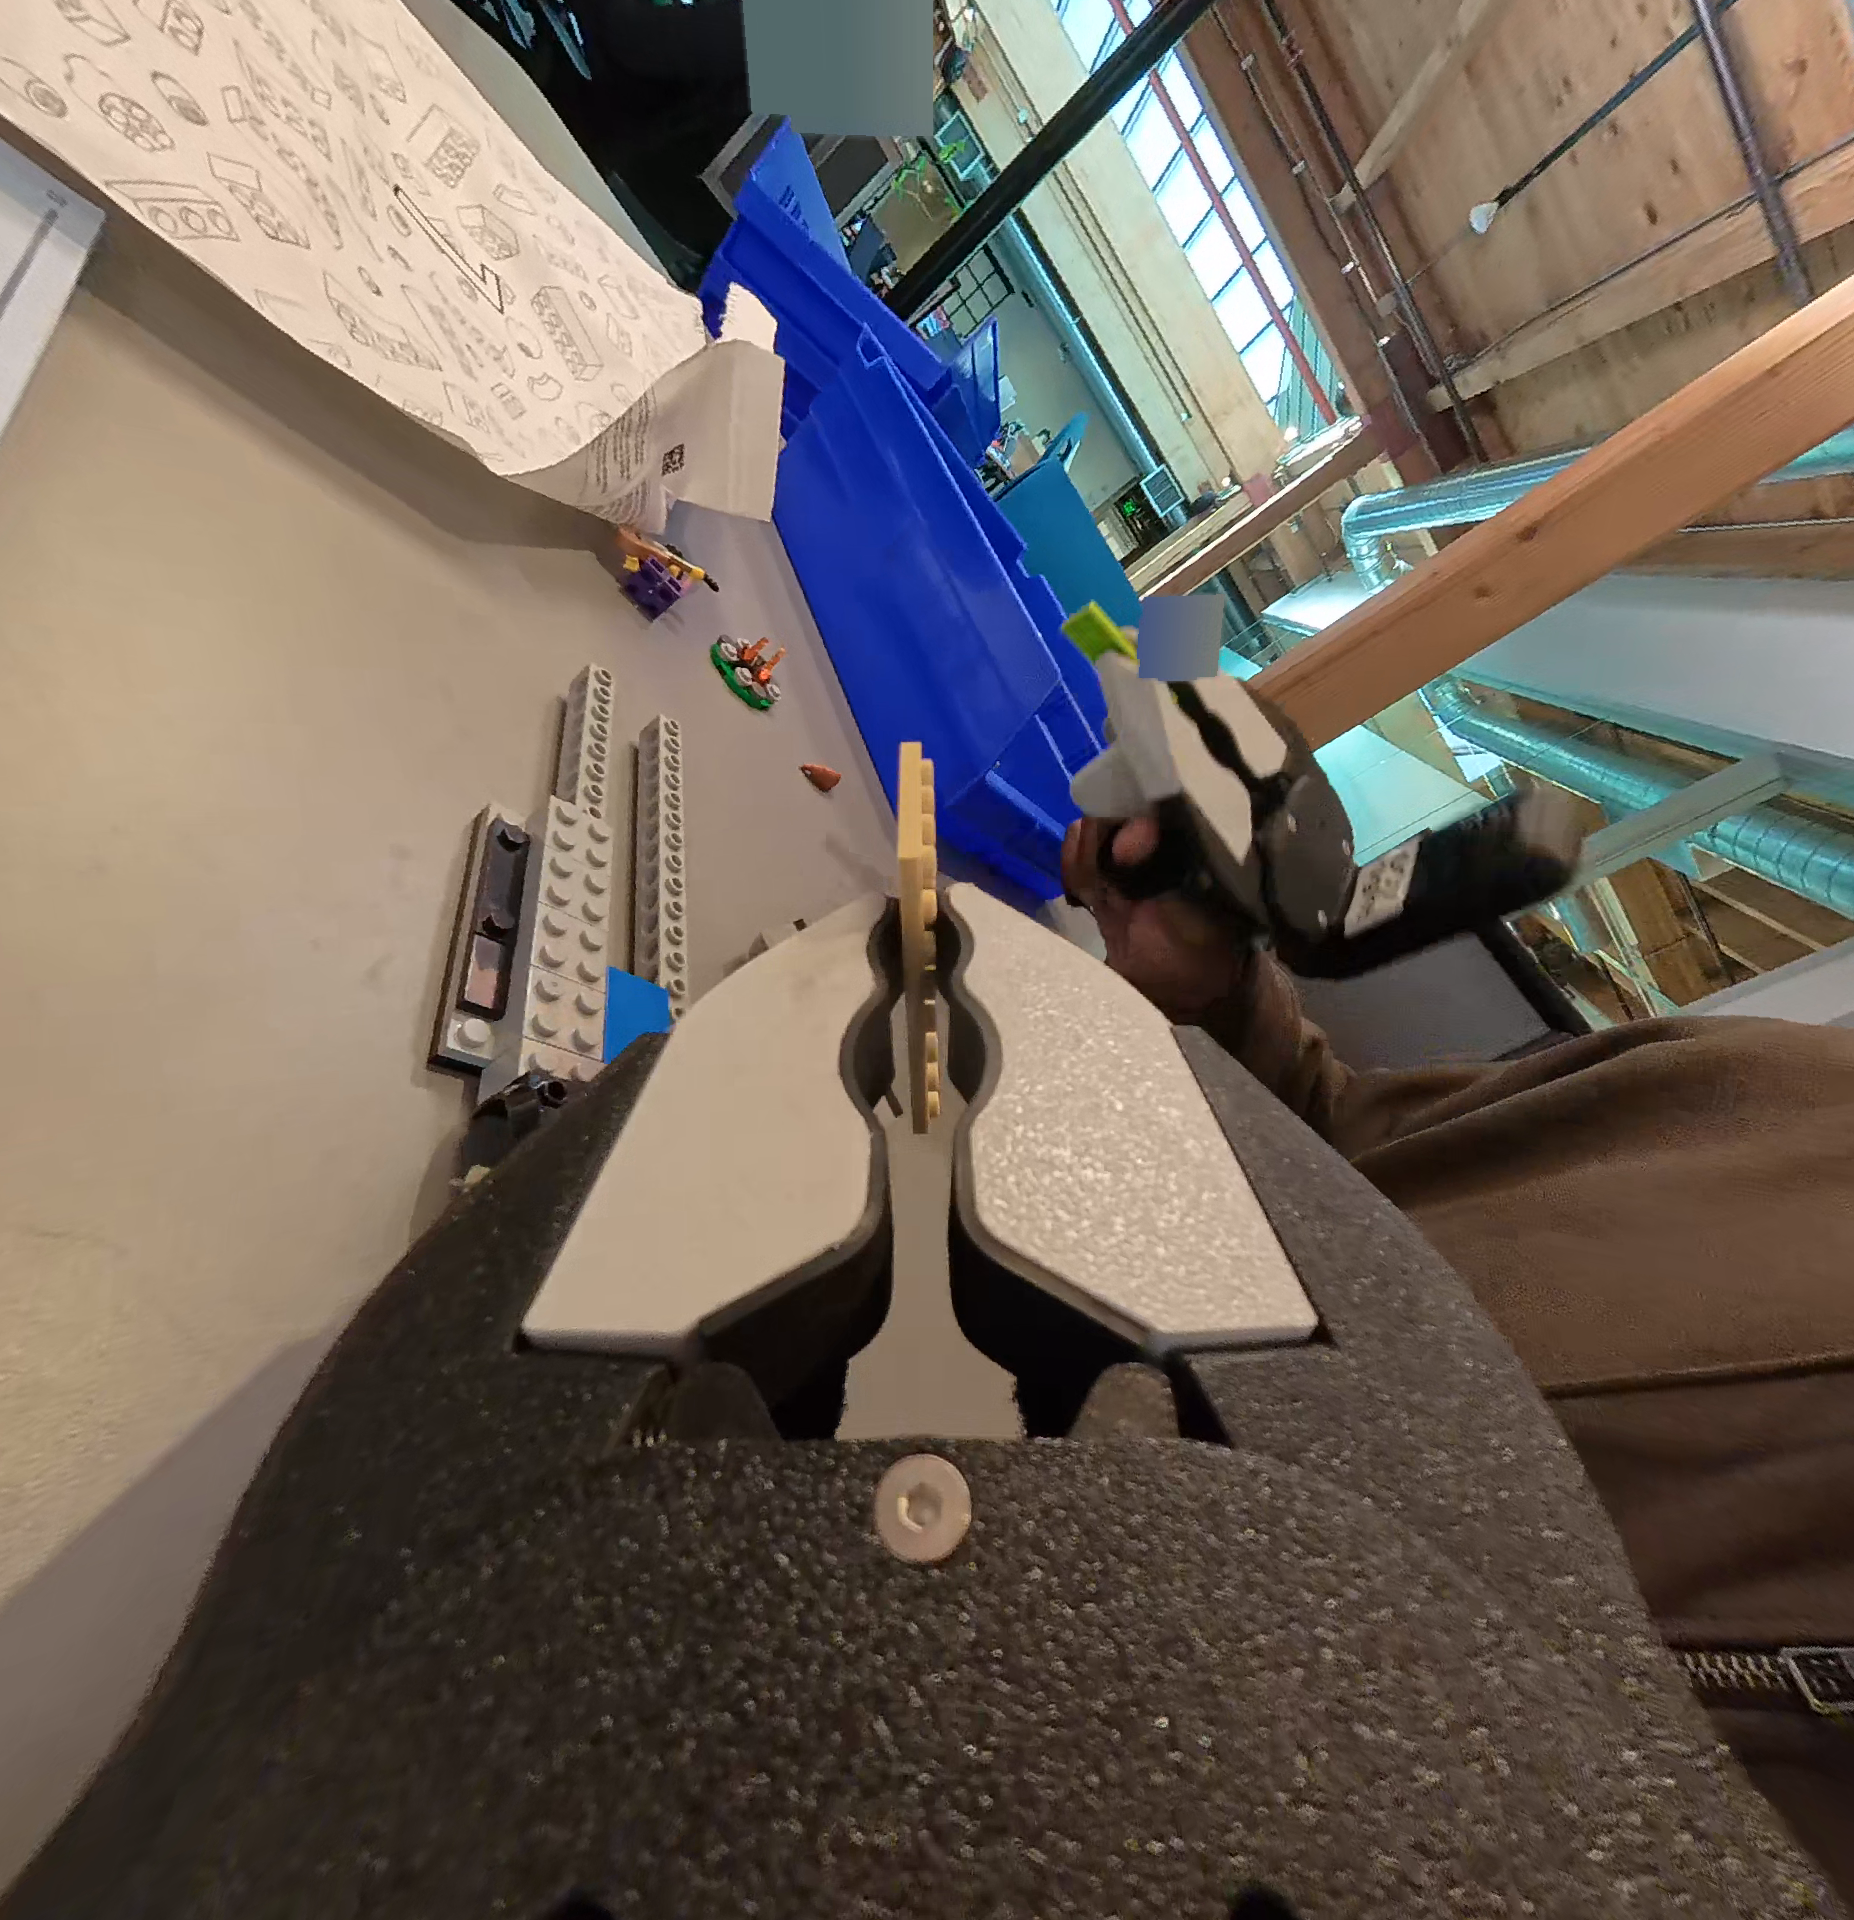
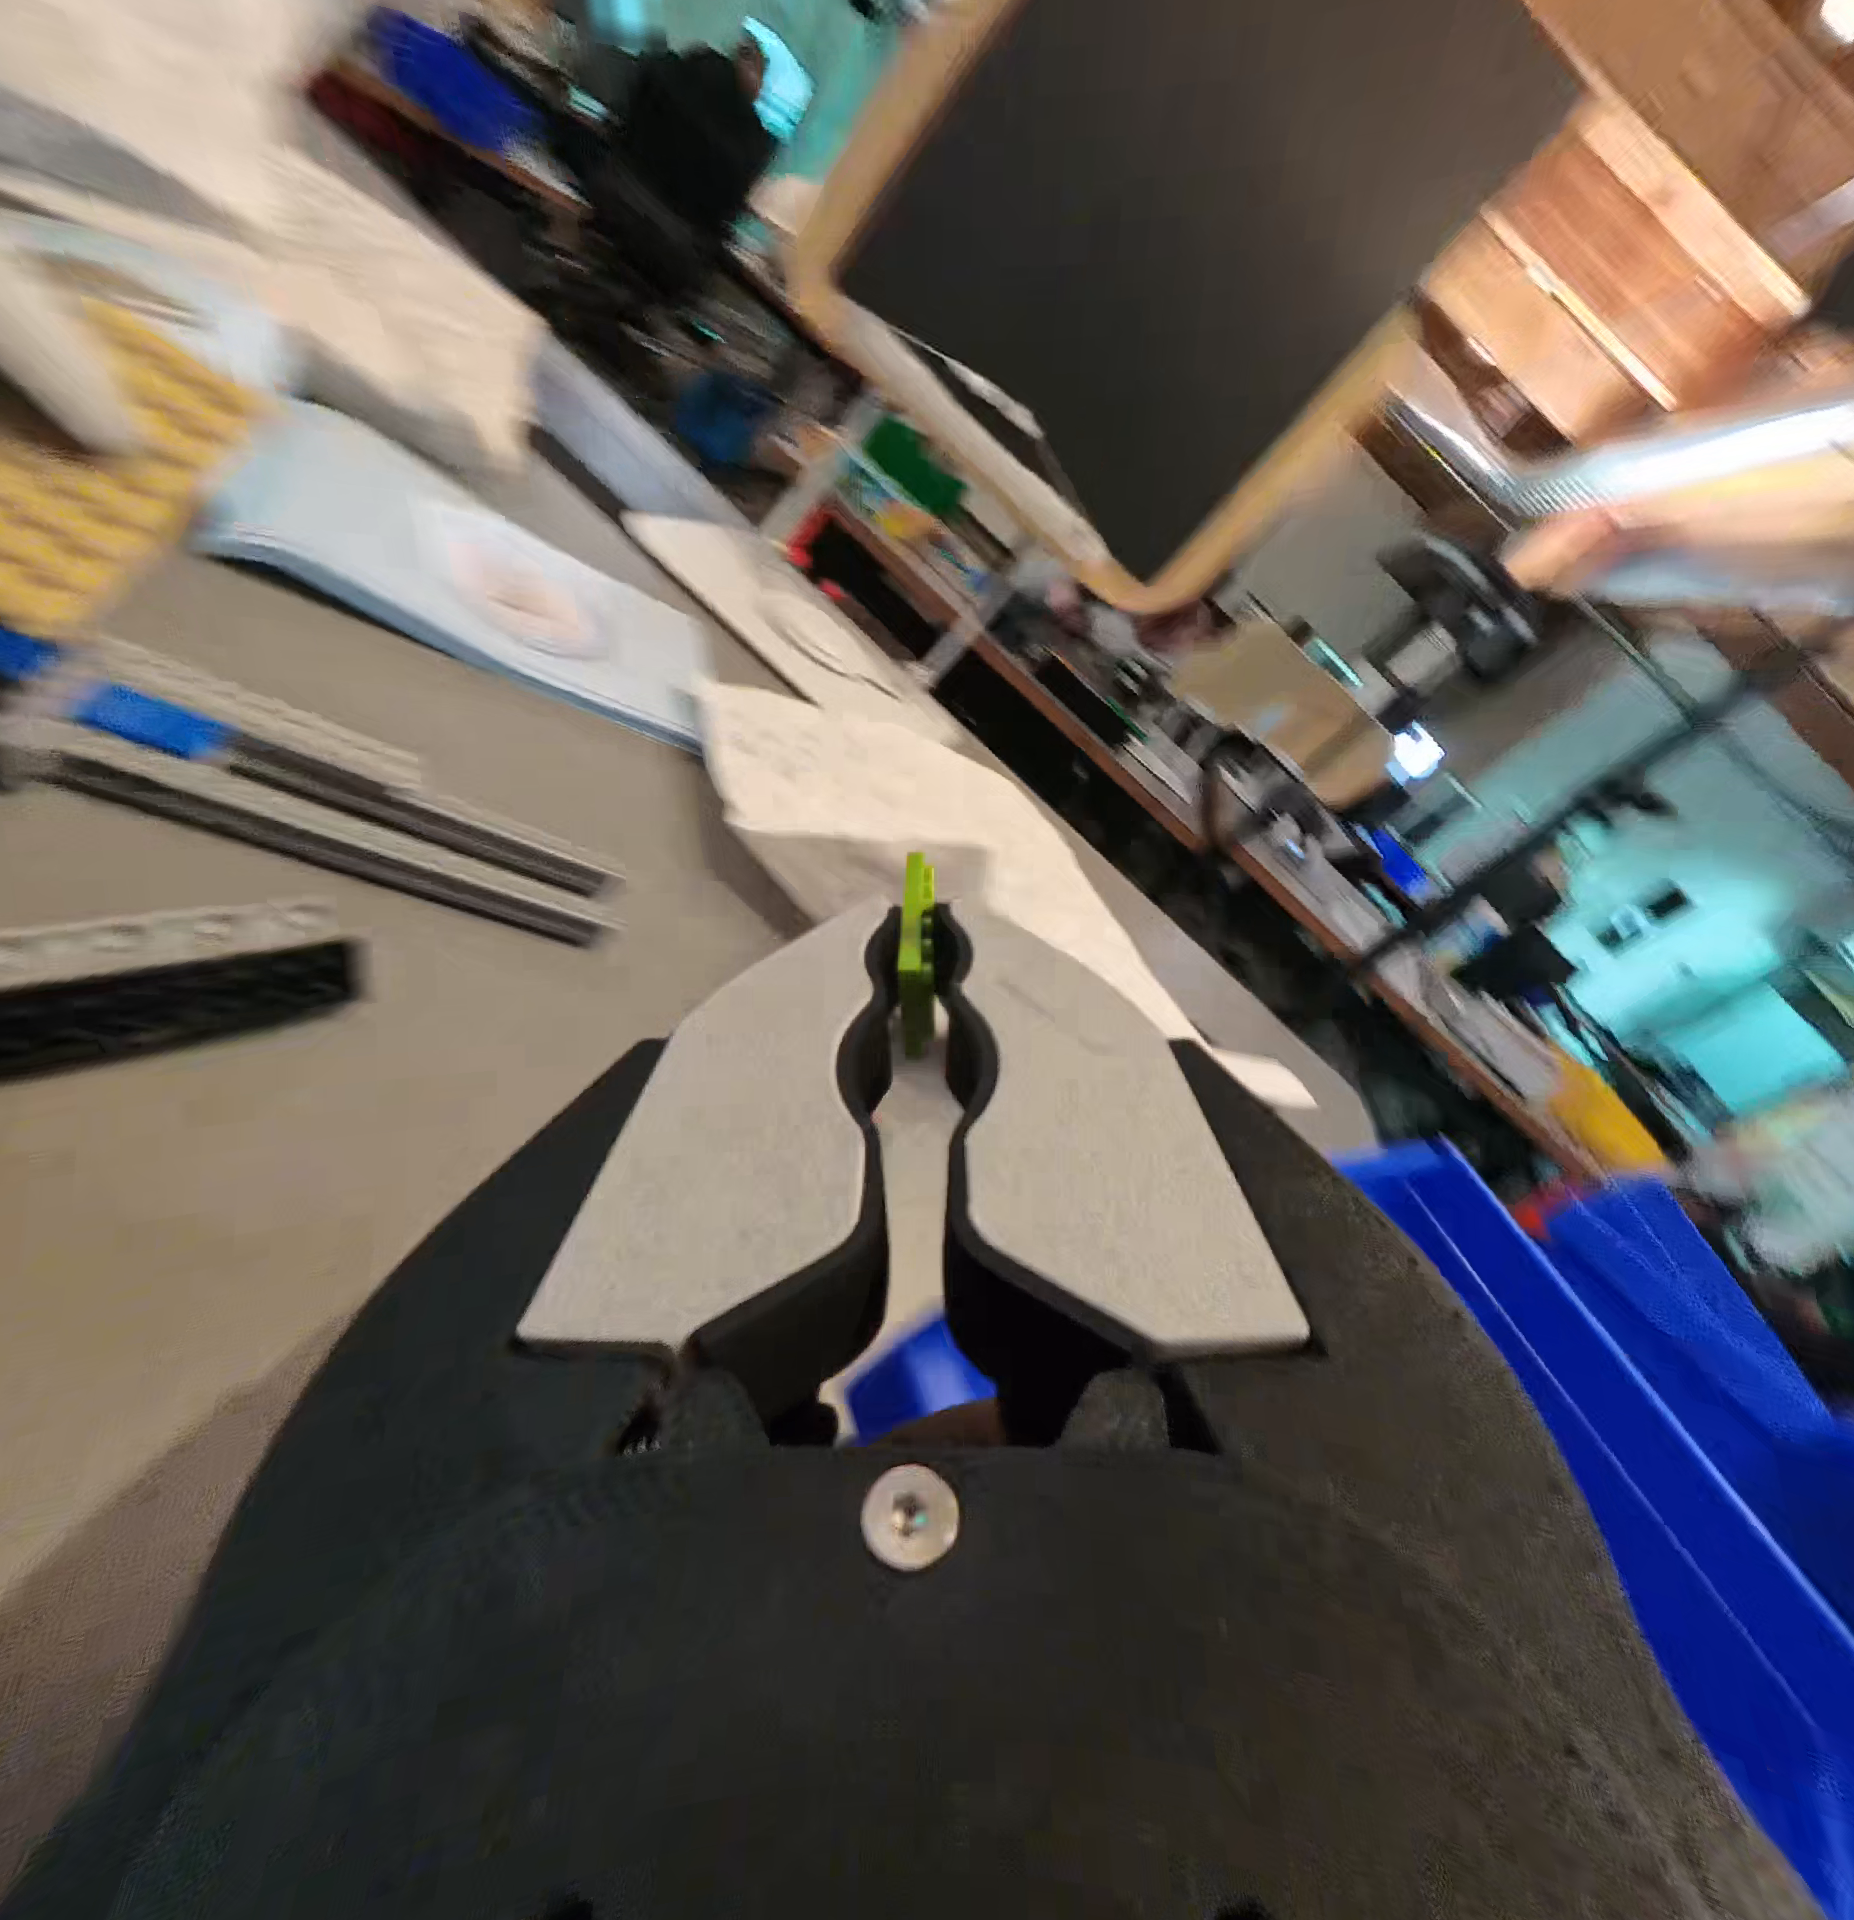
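Observation:
My left gripper [image 1: 918, 914] is shut on a tan studded plate [image 1: 915, 831], held edge-on above the grey table [image 1: 227, 831]; the plate sticks out past the fingertips. My right gripper [image 2: 918, 935] is shut on a small lime green plate [image 2: 917, 956], also edge-on. The right gripper also shows in the left wrist view [image 1: 1110, 665], held by a hand [image 1: 1162, 914] over the blue bins, with the lime green plate [image 1: 1094, 629] at its tip. The right wrist view is blurred by motion.
Grey studded beams and plates [image 1: 590, 862] lie on the table beside a dark plate [image 1: 487, 935]. A small green round build [image 1: 748, 665], a purple piece [image 1: 655, 584] and a brown cone [image 1: 821, 777] lie farther off. Blue bins [image 1: 902, 582] and a printed paper sheet [image 1: 383, 239] stand beyond. The gap from one gripper's tips to the other's is roughly 15 cm. Measured from the fingertips, the purple piece [image 1: 655, 584] is 15 cm or so from the right gripper and 20 cm from the left.

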Tool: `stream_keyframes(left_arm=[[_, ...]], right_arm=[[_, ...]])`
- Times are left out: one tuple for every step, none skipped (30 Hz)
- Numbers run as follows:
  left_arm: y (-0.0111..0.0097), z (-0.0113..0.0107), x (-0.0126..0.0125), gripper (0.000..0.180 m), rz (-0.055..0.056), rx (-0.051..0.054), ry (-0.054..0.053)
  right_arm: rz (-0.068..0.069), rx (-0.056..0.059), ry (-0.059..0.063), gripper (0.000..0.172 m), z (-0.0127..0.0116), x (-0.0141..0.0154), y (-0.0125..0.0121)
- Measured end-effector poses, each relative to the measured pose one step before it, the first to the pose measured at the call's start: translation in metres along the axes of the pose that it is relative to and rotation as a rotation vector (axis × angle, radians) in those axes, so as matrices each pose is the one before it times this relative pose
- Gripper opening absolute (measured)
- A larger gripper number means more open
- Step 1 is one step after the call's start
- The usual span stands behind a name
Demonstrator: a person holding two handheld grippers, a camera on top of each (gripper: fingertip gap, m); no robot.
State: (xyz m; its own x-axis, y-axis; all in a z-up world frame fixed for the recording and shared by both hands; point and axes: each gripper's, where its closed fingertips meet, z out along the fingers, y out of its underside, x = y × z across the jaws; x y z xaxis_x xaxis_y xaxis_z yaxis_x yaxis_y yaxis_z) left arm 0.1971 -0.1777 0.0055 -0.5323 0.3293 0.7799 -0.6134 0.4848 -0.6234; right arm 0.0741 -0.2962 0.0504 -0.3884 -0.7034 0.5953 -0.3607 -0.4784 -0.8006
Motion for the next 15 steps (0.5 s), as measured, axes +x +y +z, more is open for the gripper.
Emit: stream_keyframes(left_arm=[[0.00011, 0.0005, 0.00216, 0.004, -0.002, -0.0015, 0.0098], [0.00069, 0.00082, 0.00224, 0.004, -0.0033, -0.003, 0.0111], [0.00084, 0.00103, 0.00188, 0.004, -0.0014, -0.0027, 0.0083], [0.00109, 0.00116, 0.00099, 0.004, 0.0008, -0.0031, 0.0044], [0.0014, 0.00137, 0.00063, 0.004, 0.0011, -0.0057, 0.0037], [0.00164, 0.00146, 0.00062, 0.004, 0.0005, -0.0078, 0.0054], [0.00144, 0.00133, 0.00102, 0.004, 0.0013, -0.0065, 0.0083], [0.00068, 0.00128, 0.0022, 0.004, 0.0052, -0.0016, 0.0145], [0.0004, 0.00126, 0.00243, 0.004, 0.0089, -0.0003, 0.0132], [0.00031, 0.00126, 0.00232, 0.004, 0.0124, -0.0013, 0.0098], [0.00049, 0.00141, 0.00223, 0.004, 0.0136, -0.0012, 0.0084], [0.00016, 0.00134, 0.00282, 0.004, 0.0137, 0.0018, 0.0124], [0.00036, 0.00146, 0.00342, 0.004, 0.0127, 0.0024, 0.0165], [0.00078, 0.00153, 0.00339, 0.004, 0.0112, 0.0011, 0.0179], [0.00097, 0.00159, 0.00376, 0.004, 0.0122, -0.0005, 0.0214]], right_arm=[[0.0397, -0.0449, 0.0814, 0.006, -0.007, 0.02889, 0.01324], [0.0256, -0.0445, 0.0773, 0.011, -0.0047, 0.02705, 0.0126], [0.0087, -0.0485, 0.0544, 0.018, -0.00223, 0.02107, 0.01195], [-0.0006, -0.0488, 0.0266, 0.025, -0.00071, 0.01319, 0.01037], [0.0007, -0.0306, 0.01, 0.029, -0.00086, 0.00685, 0.00618], [0.0034, -0.0049, -0.0071, 0.033, -0.0016, 0.00043, 0.00113], [0.0028, 0.0105, -0.0204, 0.034, -0.00209, -0.00508, -0.00269], [0.0015, 0.0213, -0.0361, 0.034, -0.00217, -0.01057, -0.00555], [0.0039, 0.0277, -0.063, 0.034, -0.00156, -0.01676, -0.00776], [0.0135, 0.0277, -0.0918, 0.033, -0.00033, -0.02267, -0.00869], [0.029, 0.0219, -0.1077, 0.03, 0.00191, -0.02596, -0.00806], [0.0448, 0.0148, -0.103, 0.029, 0.00467, -0.02585, -0.00688], [0.0512, 0.0137, -0.1026, 0.029, 0.00668, -0.02578, -0.00595], [0.0494, 0.0084, -0.109, 0.029, 0.00827, -0.02601, -0.00429], [0.0484, -0.0015, -0.1049, 0.028, 0.0095, -0.02368, -0.00222]])
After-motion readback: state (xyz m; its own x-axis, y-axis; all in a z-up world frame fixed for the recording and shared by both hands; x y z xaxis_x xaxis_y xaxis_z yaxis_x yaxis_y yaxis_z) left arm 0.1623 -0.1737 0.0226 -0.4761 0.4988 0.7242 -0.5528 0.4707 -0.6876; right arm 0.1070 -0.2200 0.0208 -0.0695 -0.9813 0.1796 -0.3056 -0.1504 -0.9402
